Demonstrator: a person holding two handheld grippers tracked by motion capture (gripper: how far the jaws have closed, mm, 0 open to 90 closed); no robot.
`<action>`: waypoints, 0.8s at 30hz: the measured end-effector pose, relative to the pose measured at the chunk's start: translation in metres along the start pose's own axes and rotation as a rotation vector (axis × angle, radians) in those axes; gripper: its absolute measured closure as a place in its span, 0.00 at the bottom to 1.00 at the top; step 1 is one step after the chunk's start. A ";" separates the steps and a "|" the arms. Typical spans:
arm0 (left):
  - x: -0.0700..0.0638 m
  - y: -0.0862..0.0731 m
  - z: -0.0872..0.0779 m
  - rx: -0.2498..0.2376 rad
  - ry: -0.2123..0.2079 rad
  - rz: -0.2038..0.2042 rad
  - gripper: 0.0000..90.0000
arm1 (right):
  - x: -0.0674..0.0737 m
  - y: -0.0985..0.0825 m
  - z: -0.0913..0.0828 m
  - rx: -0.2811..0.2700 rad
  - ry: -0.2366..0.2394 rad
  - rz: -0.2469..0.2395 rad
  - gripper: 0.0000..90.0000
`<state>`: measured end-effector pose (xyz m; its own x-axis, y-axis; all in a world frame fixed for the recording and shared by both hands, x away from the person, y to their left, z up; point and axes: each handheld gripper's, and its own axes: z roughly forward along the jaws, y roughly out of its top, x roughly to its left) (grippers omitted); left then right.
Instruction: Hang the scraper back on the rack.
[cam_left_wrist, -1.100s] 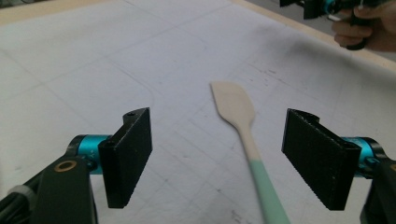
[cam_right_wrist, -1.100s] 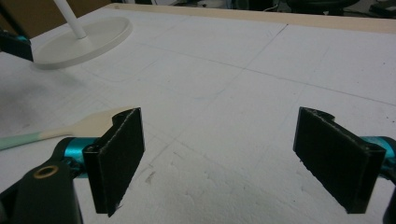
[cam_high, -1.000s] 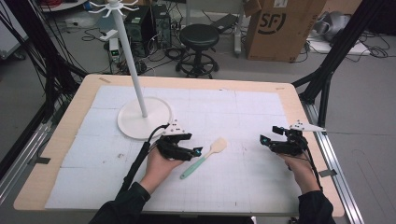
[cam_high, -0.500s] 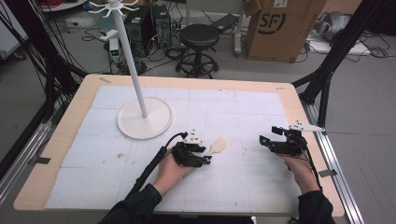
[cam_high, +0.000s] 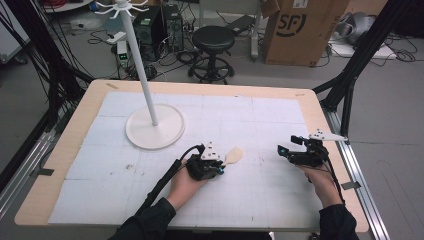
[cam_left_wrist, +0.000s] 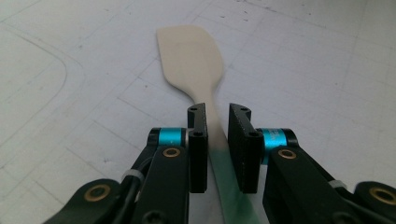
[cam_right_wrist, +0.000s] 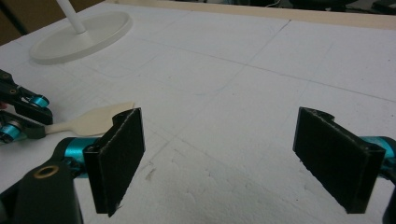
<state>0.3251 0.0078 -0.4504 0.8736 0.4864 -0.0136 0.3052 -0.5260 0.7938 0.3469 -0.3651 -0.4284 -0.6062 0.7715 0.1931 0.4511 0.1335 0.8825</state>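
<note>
Two grippers are at work over the desk (cam_high: 75, 145), and their postures differ for a reason. The left gripper (cam_left_wrist: 218, 119) has its jaws narrowed around the neck of a spatula (cam_left_wrist: 191, 60), one on each side; whether the pads actually press on it I cannot tell, as a thin gap seems to remain. The spatula lies flat near the middle of the desk, cream blade pointing away, green handle running back under the gripper — a low, level approach that suits a thin thing lying on a surface. The right gripper (cam_right_wrist: 233, 158) hovers well apart to the right, jaws wide open and empty, probably waiting its turn.

The desk is covered in white gridded sheeting with a pale wooden border. A white stand (cam_high: 152, 125) rises from a round base at the far left. Beyond, the room holds a black stool (cam_high: 213, 40), a cardboard box (cam_high: 300, 30) and tangled cables (cam_high: 30, 55) on a grey floor.
</note>
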 end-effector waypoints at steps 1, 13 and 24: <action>0.001 0.000 0.000 -0.004 -0.003 0.000 0.87 | 0.000 0.000 0.000 0.000 0.000 0.000 0.18; 0.029 0.019 -0.017 -0.101 -0.167 0.118 0.90 | 0.000 0.001 -0.001 -0.009 -0.001 0.000 0.18; 0.030 0.040 0.010 -0.036 -0.388 0.277 0.90 | -0.001 0.001 -0.003 -0.019 -0.004 0.008 0.18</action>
<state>0.3671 -0.0060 -0.4253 0.9993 0.0314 -0.0186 0.0332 -0.5713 0.8201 0.3459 -0.3673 -0.4264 -0.6001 0.7748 0.1988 0.4432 0.1152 0.8890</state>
